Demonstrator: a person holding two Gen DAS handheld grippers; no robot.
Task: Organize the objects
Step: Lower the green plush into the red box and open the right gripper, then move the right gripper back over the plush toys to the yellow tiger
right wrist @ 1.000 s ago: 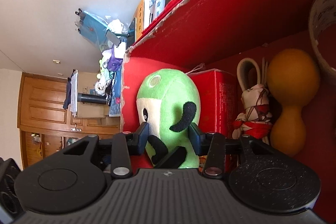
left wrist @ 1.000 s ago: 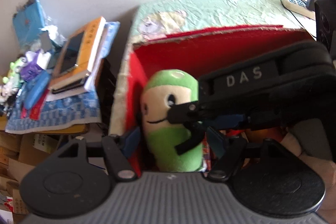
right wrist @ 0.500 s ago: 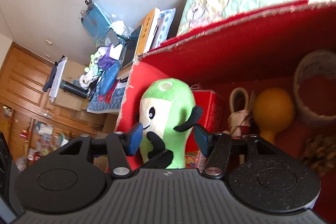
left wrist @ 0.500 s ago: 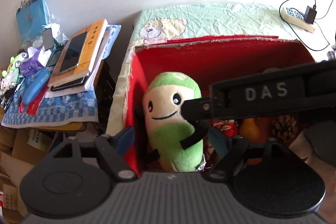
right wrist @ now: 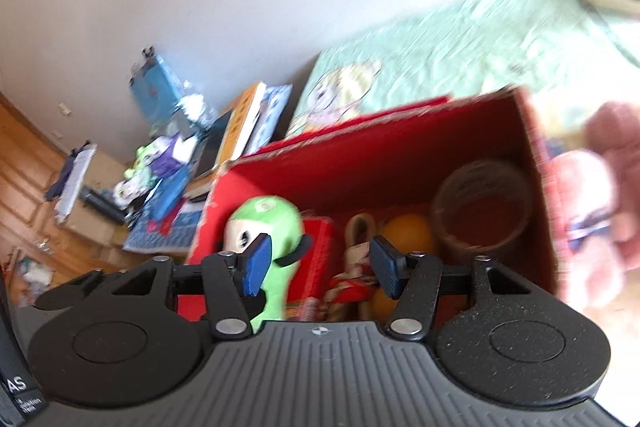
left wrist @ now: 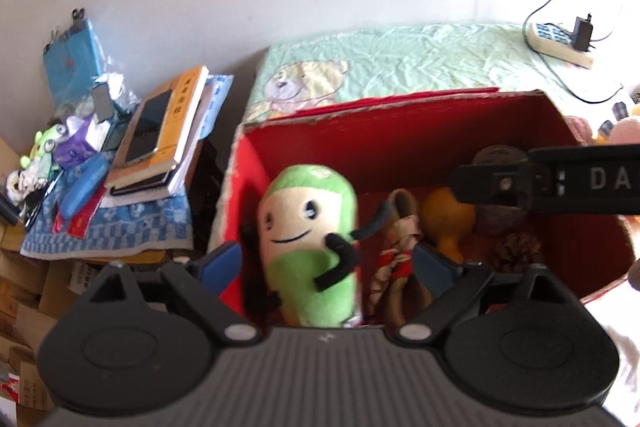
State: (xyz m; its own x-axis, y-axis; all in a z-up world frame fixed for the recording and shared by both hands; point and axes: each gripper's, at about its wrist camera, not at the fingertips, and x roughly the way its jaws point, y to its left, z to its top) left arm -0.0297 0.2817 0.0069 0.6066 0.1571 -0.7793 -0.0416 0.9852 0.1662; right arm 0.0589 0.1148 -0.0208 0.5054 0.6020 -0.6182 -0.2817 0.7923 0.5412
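Left gripper jaws have just been opening, wide apart, pads clear of the green plush toy between them. Toy stands upright in the red box, left end. Right gripper also spread, empty, above the box.

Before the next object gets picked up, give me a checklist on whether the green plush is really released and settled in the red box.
1. Left gripper jaws clear of the green plush: ok; they have just been opening and stand wide on either side of it.
2. Right gripper jaws empty: ok, nothing pressed between the blue pads.
3. Plush inside the red box: ok, upright at its left wall.
4. Plush stable unsupported: cannot tell; its base is hidden.
5. Other contents undisturbed: ok; orange gourd, tape roll and pine cone lie inside.
6. Next object, pink plush outside the box: cannot tell, blurred.
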